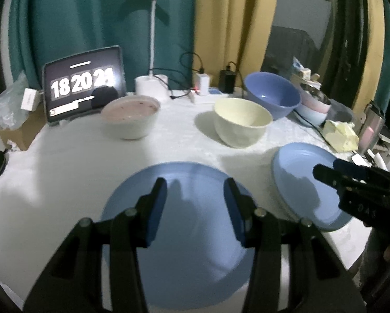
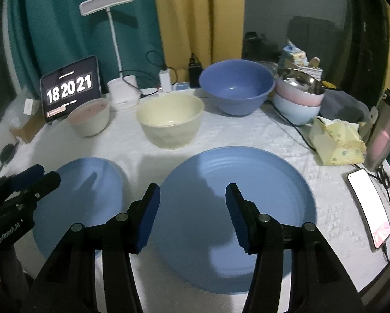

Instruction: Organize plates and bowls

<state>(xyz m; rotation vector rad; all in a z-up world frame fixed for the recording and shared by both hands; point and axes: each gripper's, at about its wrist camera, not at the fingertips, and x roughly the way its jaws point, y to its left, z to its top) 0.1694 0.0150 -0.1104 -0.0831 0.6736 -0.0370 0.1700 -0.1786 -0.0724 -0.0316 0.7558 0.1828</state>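
Note:
Two blue plates lie side by side on the white table. My left gripper (image 1: 196, 186) is open and empty above the left plate (image 1: 184, 255), which also shows in the right wrist view (image 2: 82, 203). My right gripper (image 2: 192, 191) is open and empty above the right plate (image 2: 221, 221), seen in the left wrist view too (image 1: 299, 182). Behind stand a cream bowl (image 2: 170, 120), a dark blue bowl (image 2: 236, 88) and a white bowl with a pink inside (image 2: 89, 121). The right gripper (image 1: 325, 173) shows in the left wrist view, the left gripper (image 2: 46, 176) in the right wrist view.
A stack of pale blue, pink and steel bowls (image 2: 298, 99) stands at the back right. A tablet clock (image 2: 69, 88), a desk lamp (image 2: 121, 88), chargers and cables line the back edge. A yellow tissue pack (image 2: 338, 143) and a phone (image 2: 369, 206) lie at the right.

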